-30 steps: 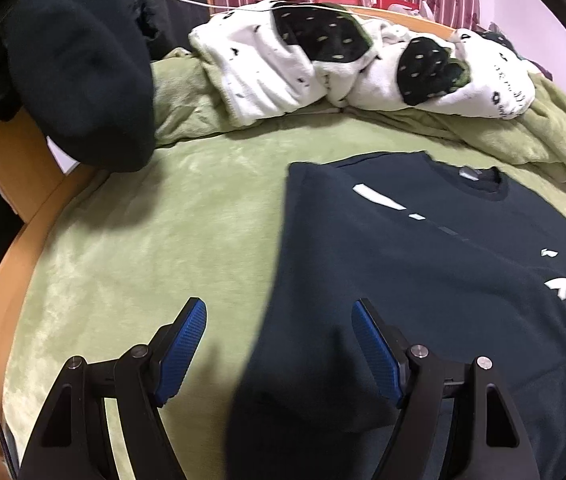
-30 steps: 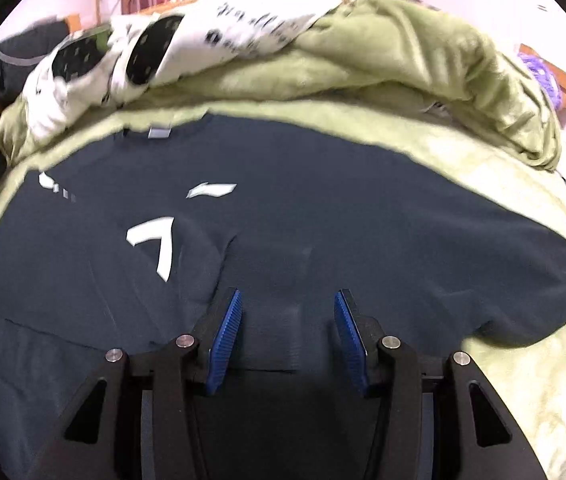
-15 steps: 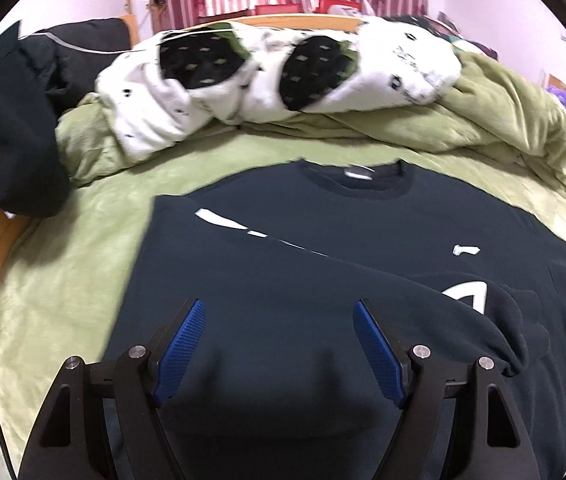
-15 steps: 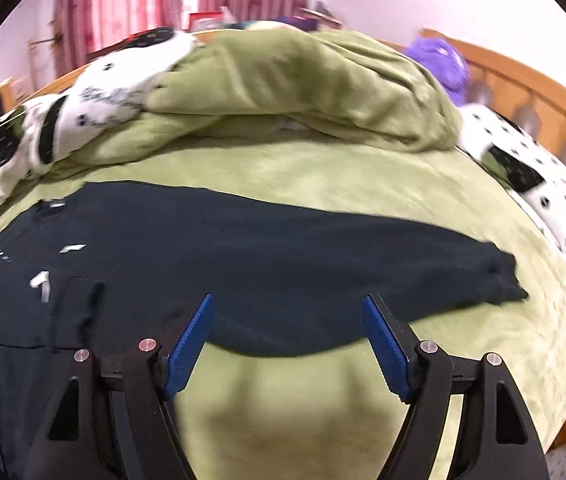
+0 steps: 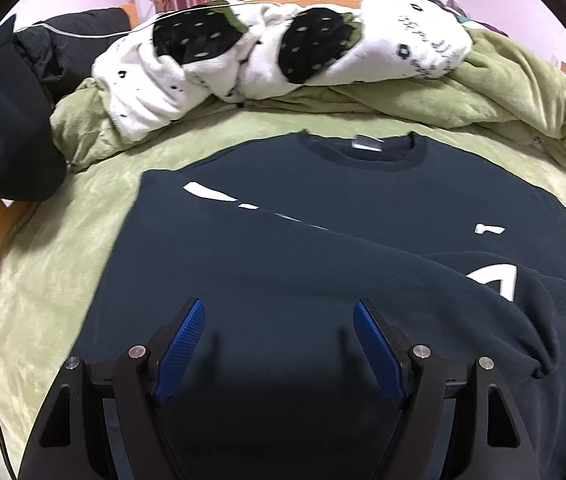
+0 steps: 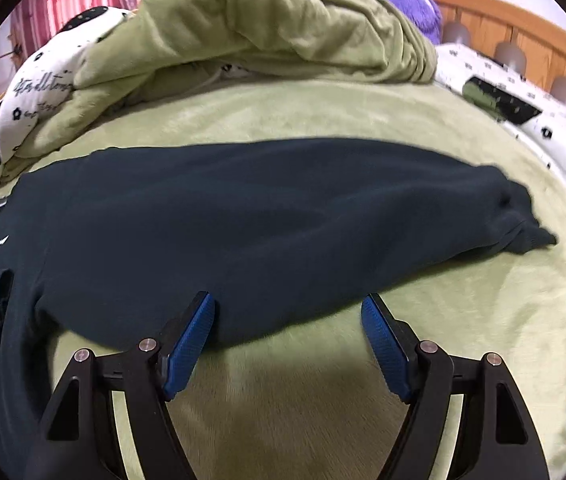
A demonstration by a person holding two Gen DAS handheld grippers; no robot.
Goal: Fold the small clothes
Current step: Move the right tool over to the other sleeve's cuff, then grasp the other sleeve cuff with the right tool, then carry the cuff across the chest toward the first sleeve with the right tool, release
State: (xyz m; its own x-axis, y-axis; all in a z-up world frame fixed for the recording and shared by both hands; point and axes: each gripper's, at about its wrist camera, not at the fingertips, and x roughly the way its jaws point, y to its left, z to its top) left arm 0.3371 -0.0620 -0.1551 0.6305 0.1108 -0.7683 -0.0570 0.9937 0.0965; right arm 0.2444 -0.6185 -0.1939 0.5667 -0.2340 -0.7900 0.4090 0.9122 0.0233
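Now both my left gripper (image 5: 279,344) and right gripper (image 6: 287,342) hang wide open and empty over the navy sweatshirt (image 5: 323,240) on the green blanket (image 6: 363,128), and grabbing its outstretched sleeve (image 6: 363,208) too shallow could drag the folded side loose.

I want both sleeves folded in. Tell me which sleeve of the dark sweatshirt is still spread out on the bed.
The sleeve in the right wrist view: it stretches flat across the green blanket, cuff out. The other sleeve already lies folded across the chest.
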